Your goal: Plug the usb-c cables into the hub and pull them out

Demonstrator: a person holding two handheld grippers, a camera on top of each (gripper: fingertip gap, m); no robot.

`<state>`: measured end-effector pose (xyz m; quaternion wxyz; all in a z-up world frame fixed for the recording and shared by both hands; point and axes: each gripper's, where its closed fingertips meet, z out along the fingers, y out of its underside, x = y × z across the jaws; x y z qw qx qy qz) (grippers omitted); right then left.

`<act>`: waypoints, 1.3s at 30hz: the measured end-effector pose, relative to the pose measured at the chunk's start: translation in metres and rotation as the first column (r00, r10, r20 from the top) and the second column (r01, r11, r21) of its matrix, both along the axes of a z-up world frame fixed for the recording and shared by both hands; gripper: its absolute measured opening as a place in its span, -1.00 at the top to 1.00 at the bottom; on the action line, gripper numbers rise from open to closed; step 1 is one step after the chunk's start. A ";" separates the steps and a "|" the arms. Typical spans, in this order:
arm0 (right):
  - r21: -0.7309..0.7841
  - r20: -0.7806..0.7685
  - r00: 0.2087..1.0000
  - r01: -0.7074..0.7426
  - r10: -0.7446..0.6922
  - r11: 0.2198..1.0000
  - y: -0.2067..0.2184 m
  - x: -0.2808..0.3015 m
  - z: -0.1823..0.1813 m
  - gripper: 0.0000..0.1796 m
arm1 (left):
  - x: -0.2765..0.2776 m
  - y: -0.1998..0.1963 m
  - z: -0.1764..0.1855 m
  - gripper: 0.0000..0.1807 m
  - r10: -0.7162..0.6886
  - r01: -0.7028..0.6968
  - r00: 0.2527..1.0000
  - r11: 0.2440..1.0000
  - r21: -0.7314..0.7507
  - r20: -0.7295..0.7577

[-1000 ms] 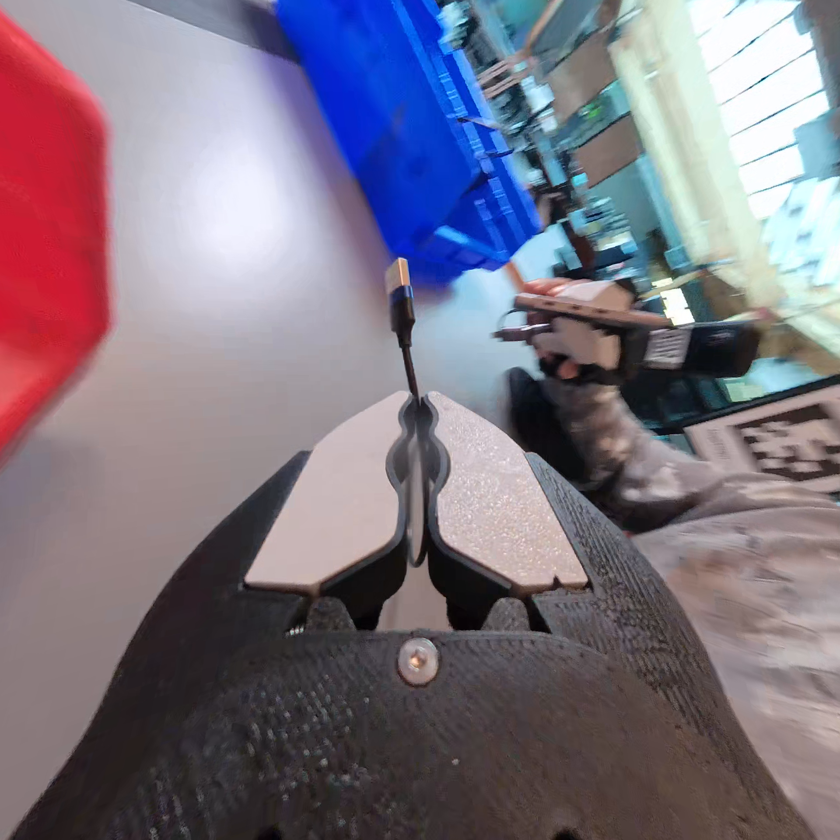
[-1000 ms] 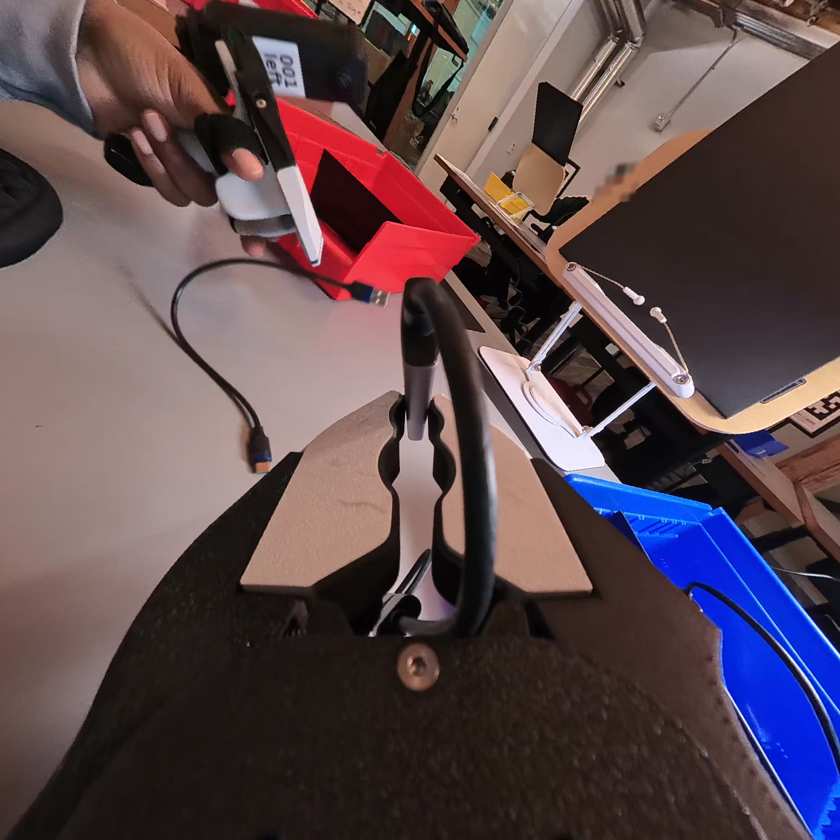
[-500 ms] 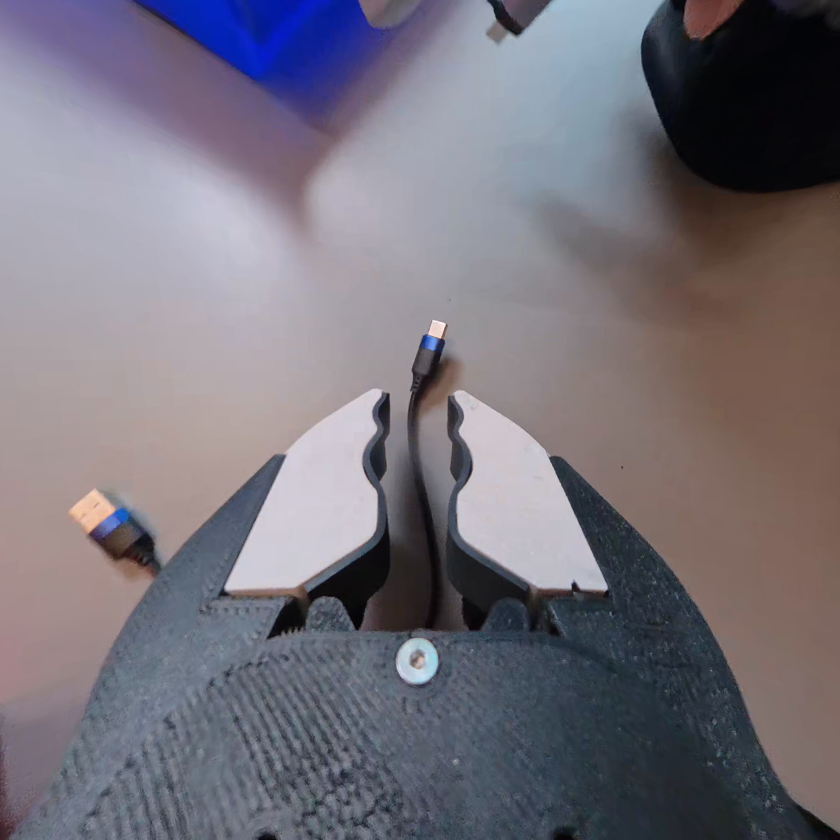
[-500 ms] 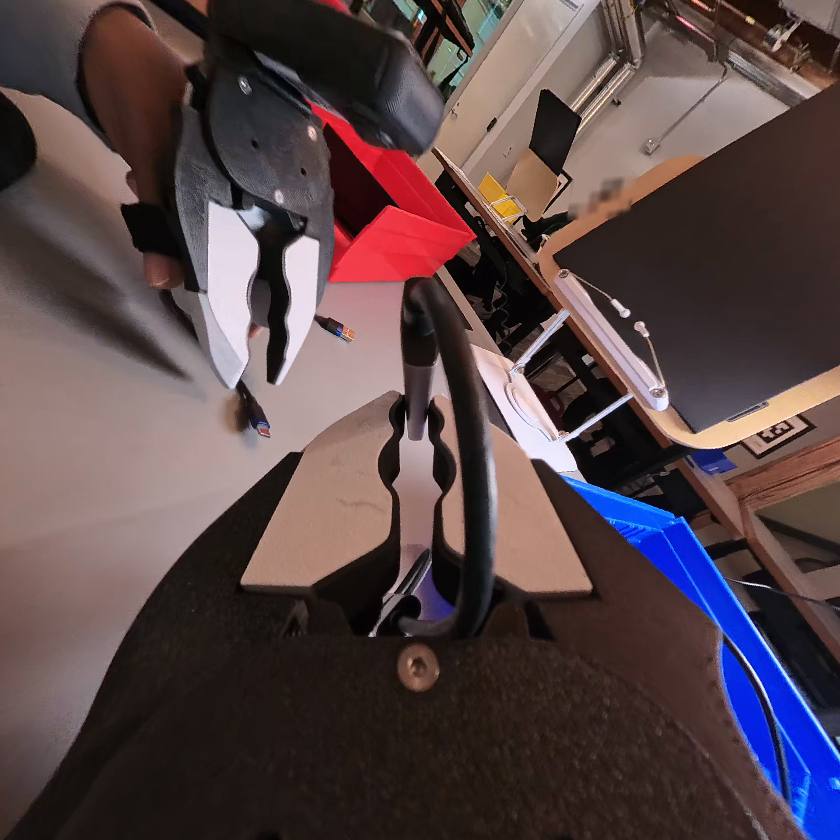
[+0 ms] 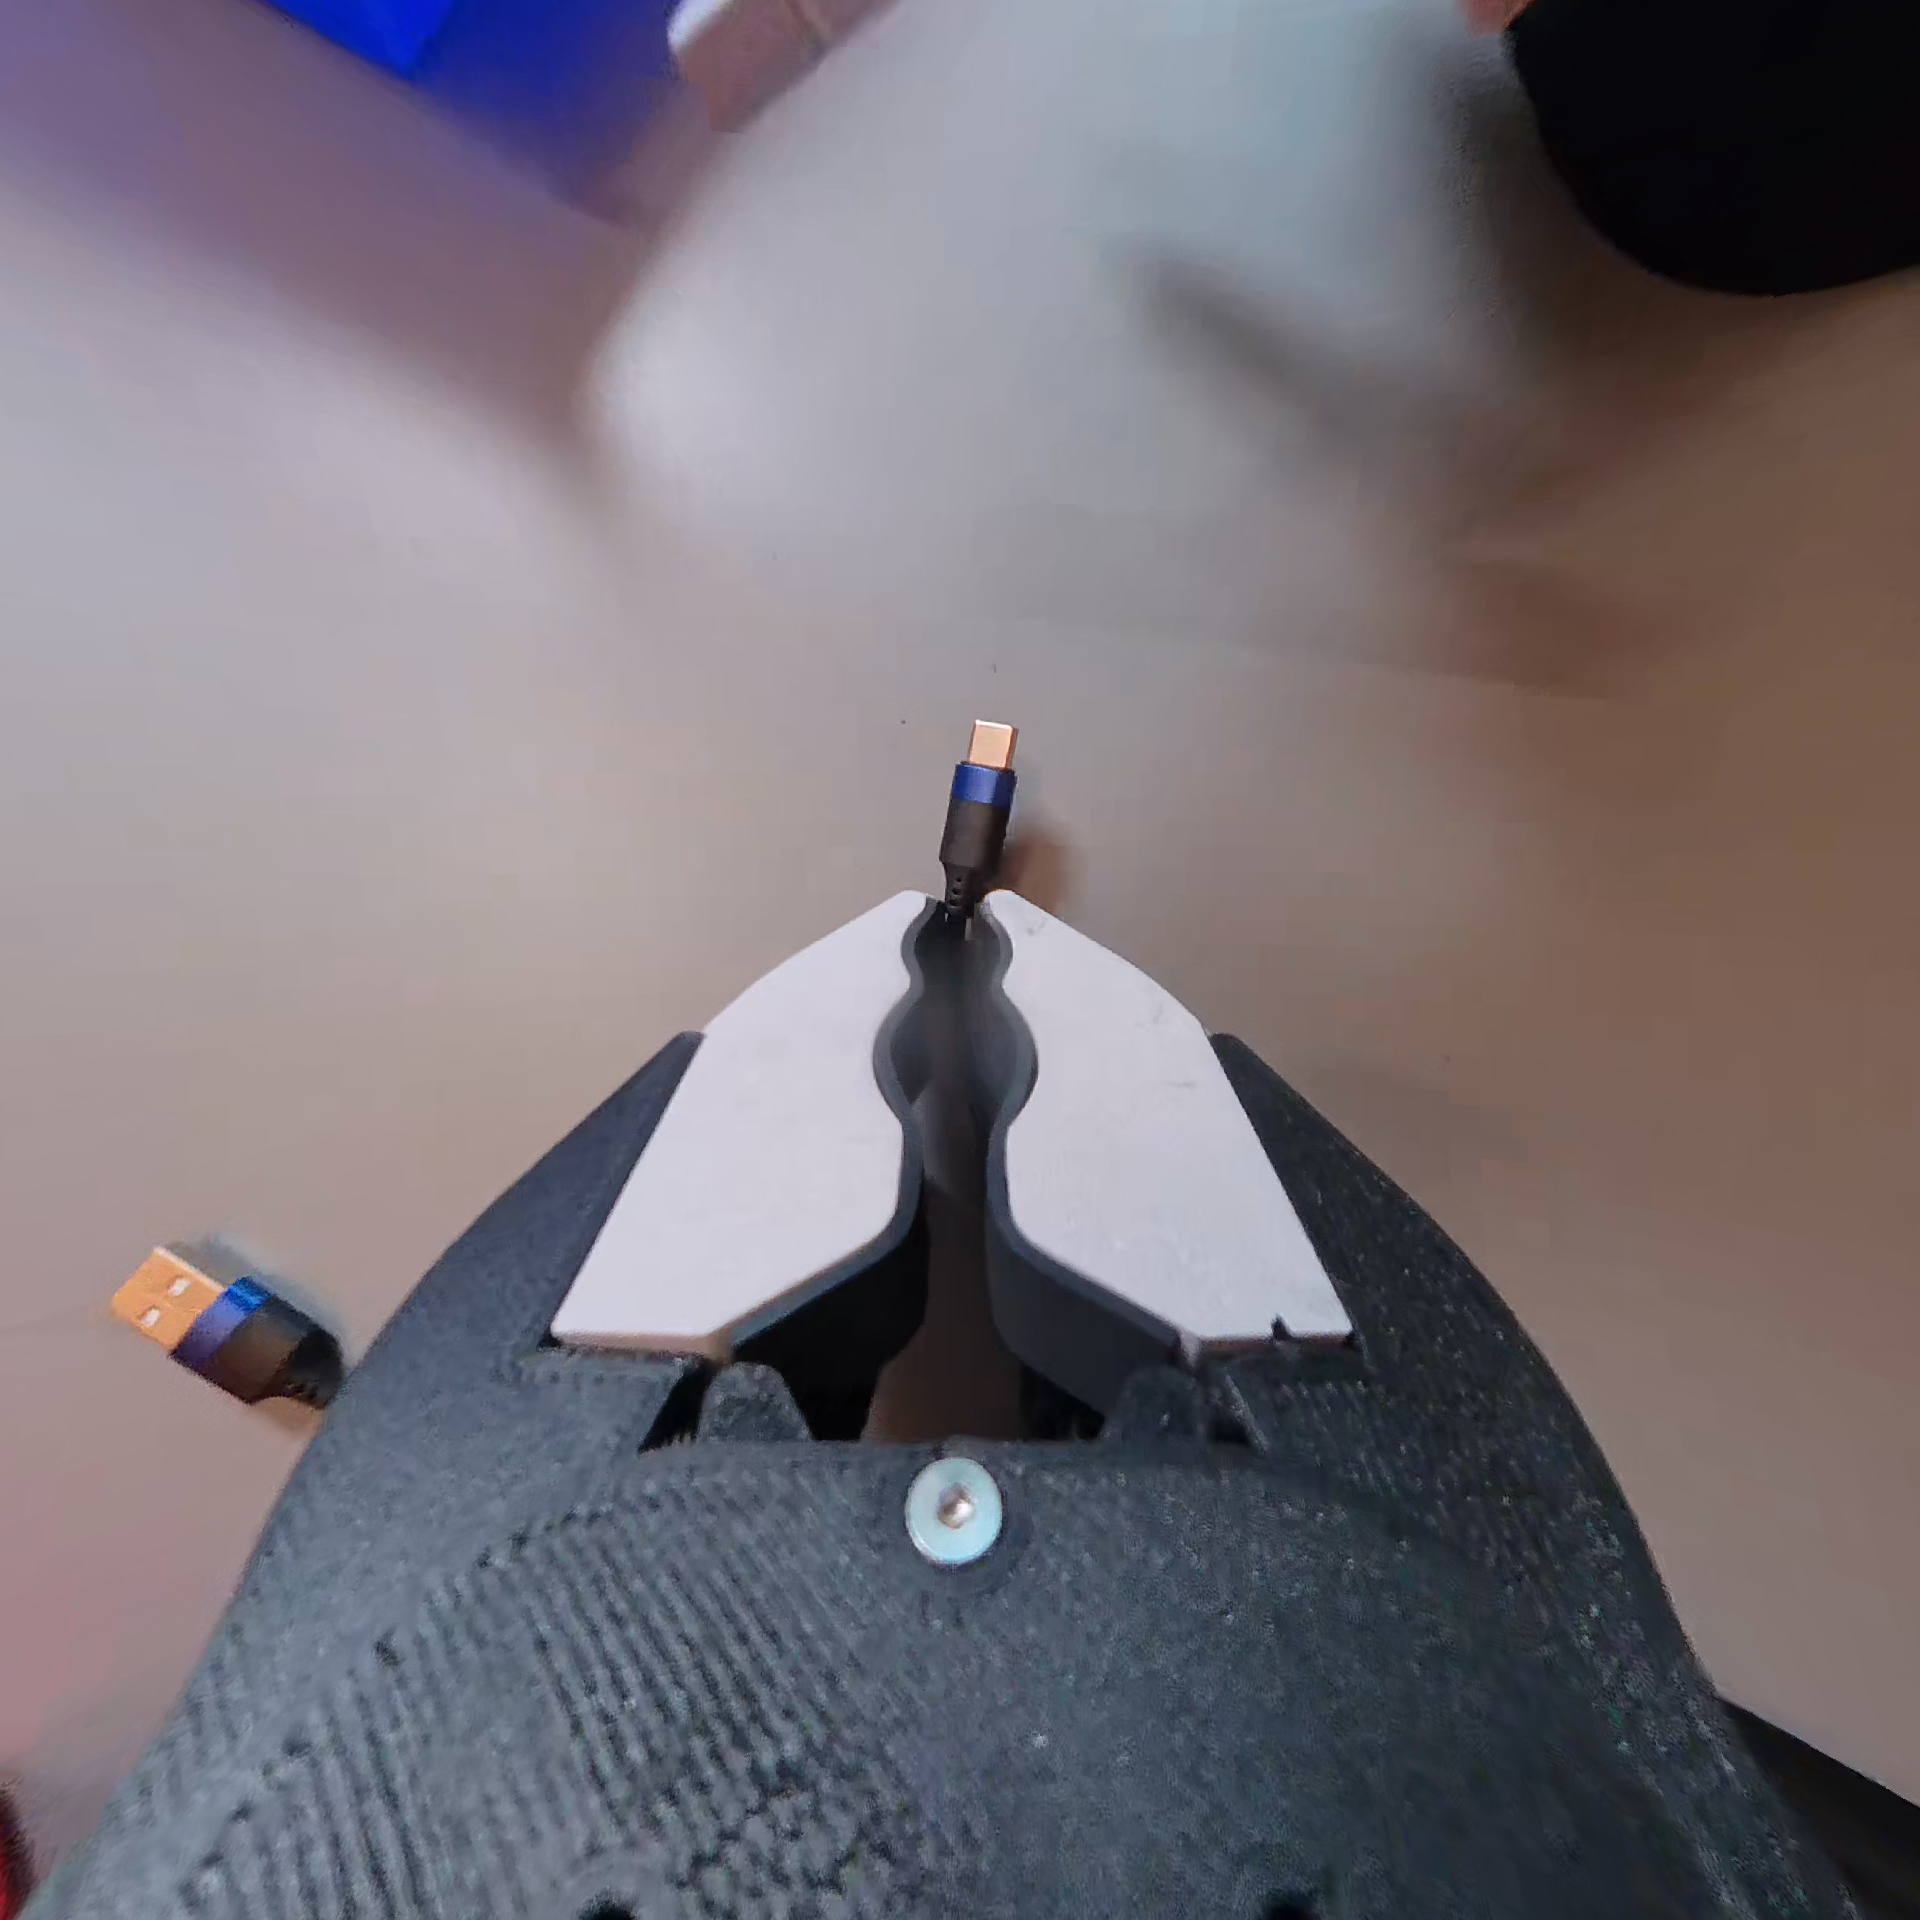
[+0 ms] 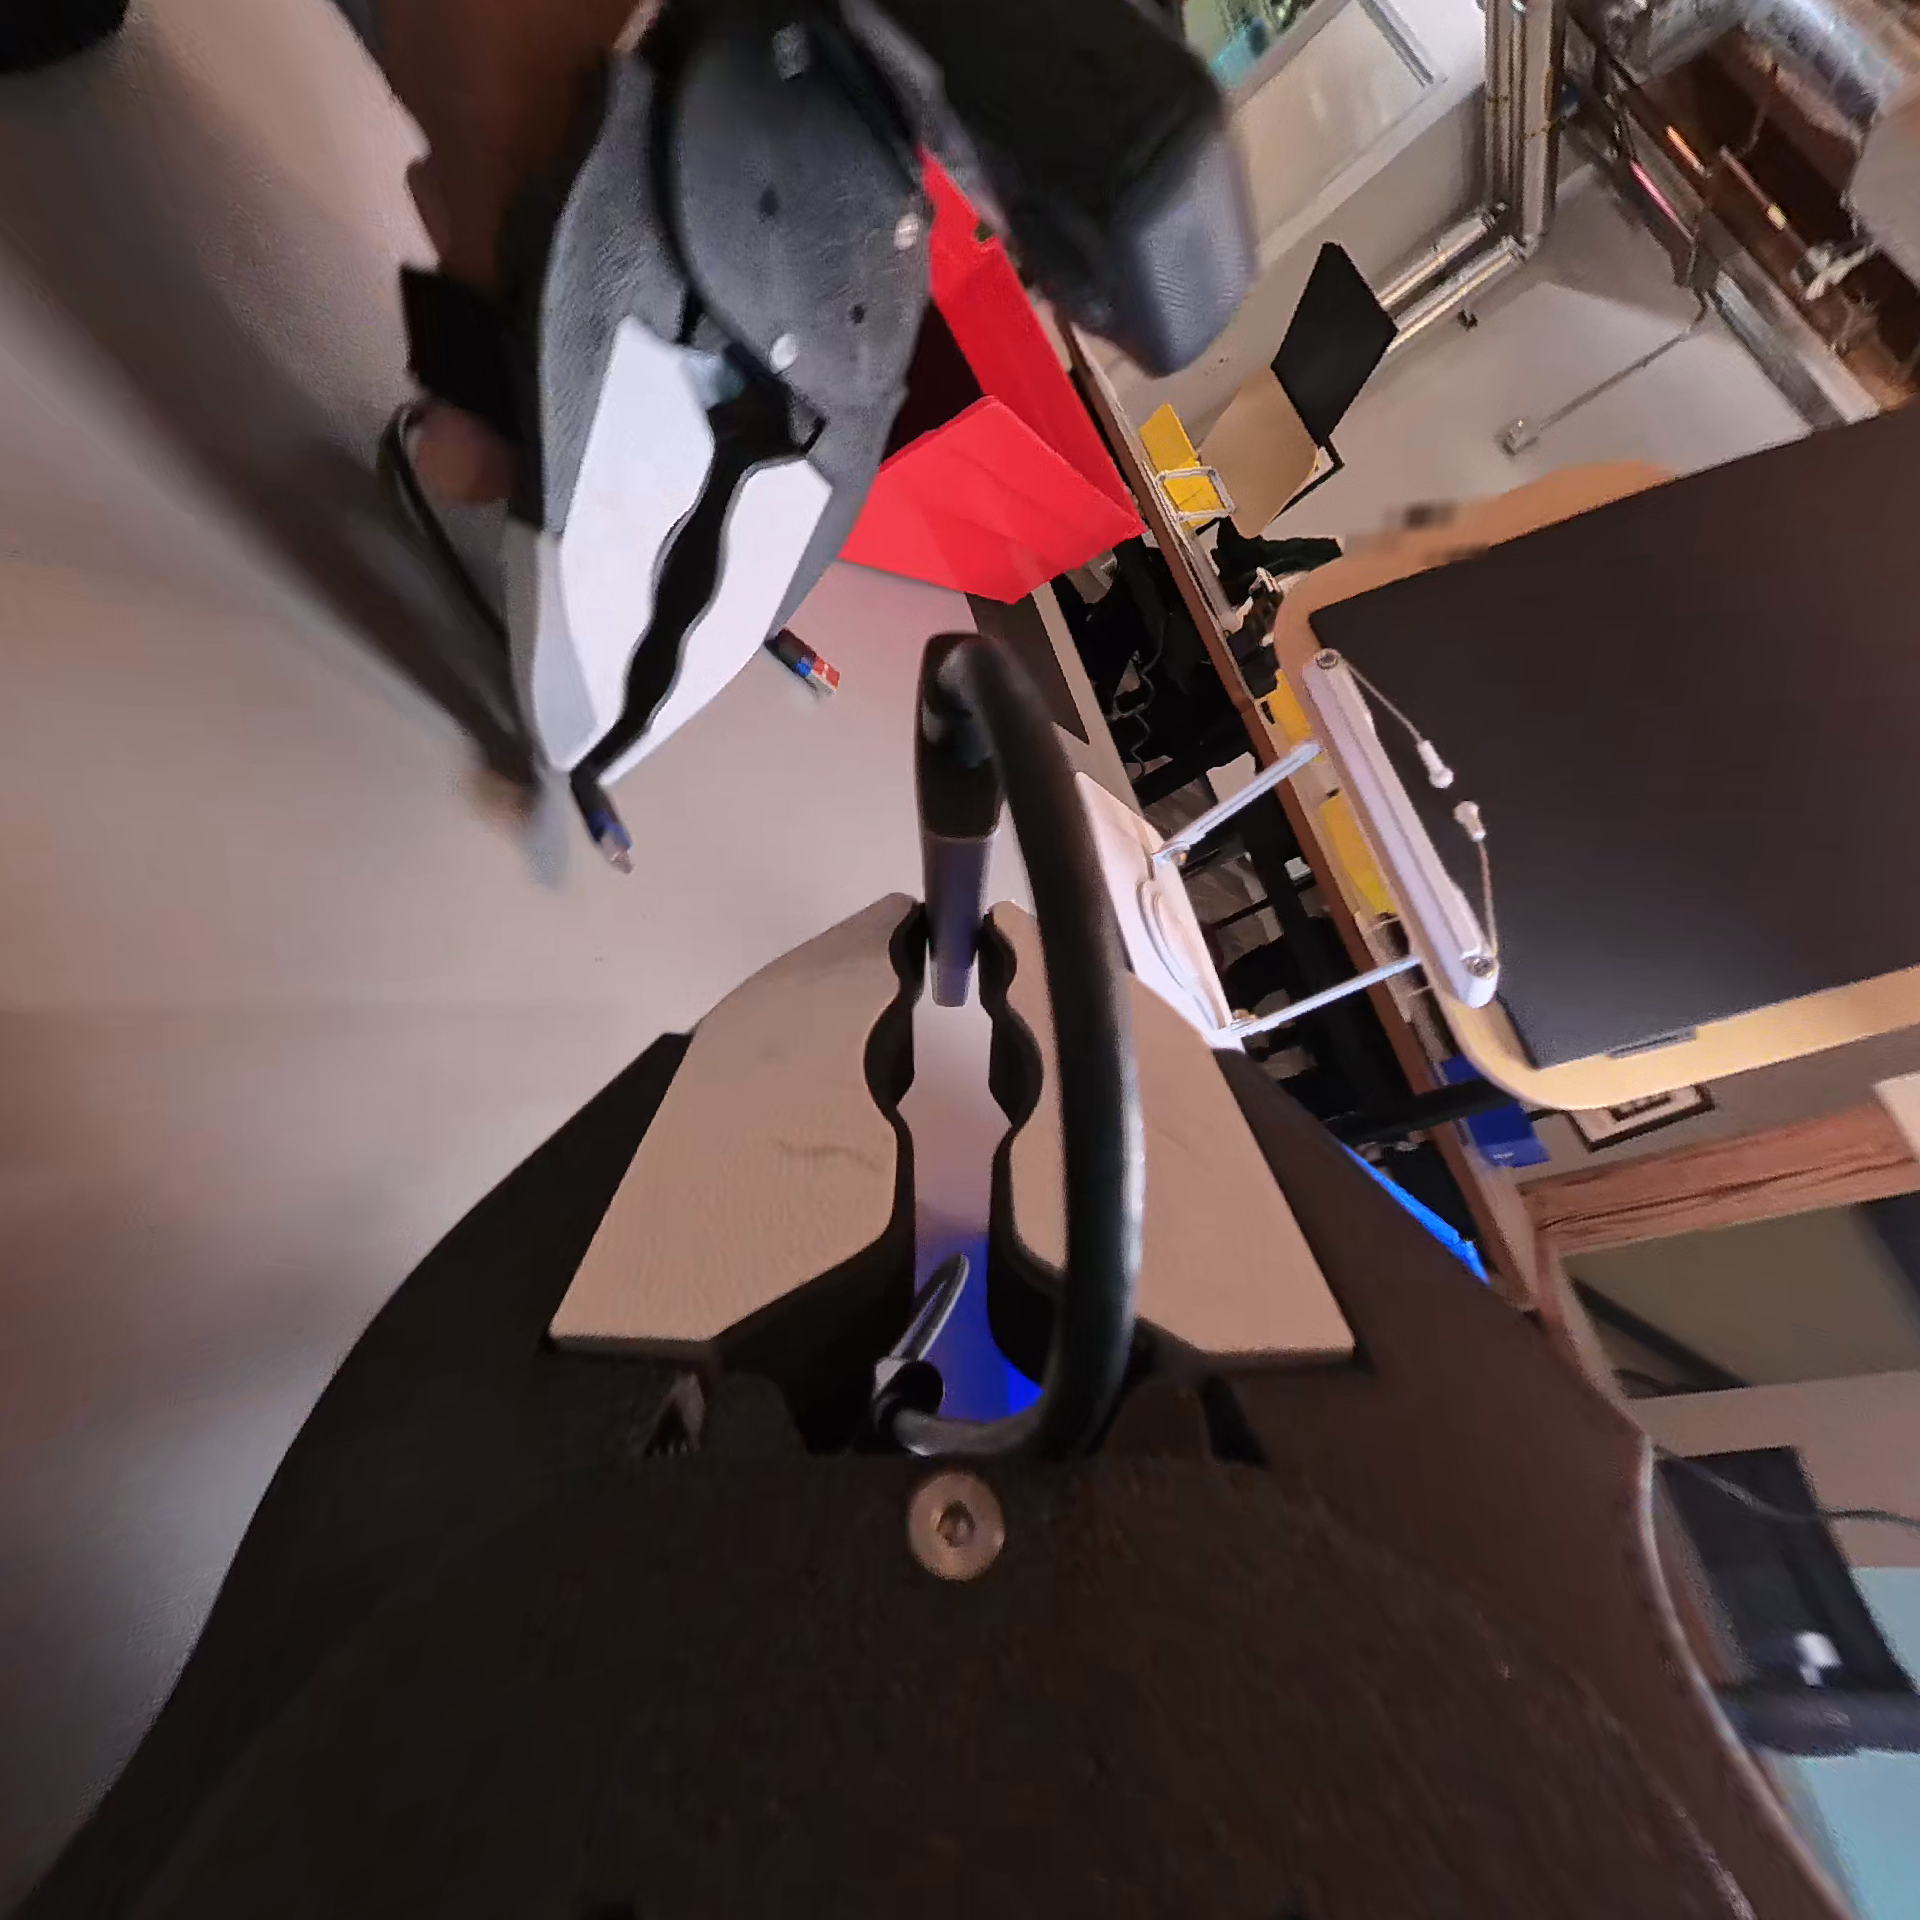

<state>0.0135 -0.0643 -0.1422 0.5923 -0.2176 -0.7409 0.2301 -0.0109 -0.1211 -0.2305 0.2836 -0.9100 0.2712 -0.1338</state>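
My left gripper (image 5: 961,906) points down at the table and is shut on the black cable just behind its USB-C plug (image 5: 982,790), which sticks out past the tips. The cable's USB-A plug (image 5: 208,1320) lies on the table at the lower left. My right gripper (image 6: 954,920) is shut on the slim grey hub (image 6: 951,883), held edge-on, with the hub's own black cable (image 6: 1086,935) looping back over the right finger. The right wrist view also shows the left gripper (image 6: 592,771) above the table with the USB-C plug (image 6: 608,831) at its tips.
A red bin (image 6: 987,509) stands behind the left gripper and a blue bin (image 6: 1403,1205) at the table's right edge; the blue bin also shows blurred in the left wrist view (image 5: 468,62). A black round object (image 5: 1745,135) sits at the top right. A dark board on a white stand (image 6: 1662,727) lies beyond the table. Spacing between my two grippers at the tips: around 11 cm.
My left gripper let go of the USB-A end, swung down over the USB-C end with its jaws open, and has now shut on the cable behind that plug. My right gripper kept hold of the hub.
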 end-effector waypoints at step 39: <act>0.508 0.142 0.990 -0.075 0.003 0.858 -0.031 0.000 -0.061 0.90 | 0.030 -0.016 0.033 0.95 0.010 -0.008 0.991 1.000 -0.014 0.137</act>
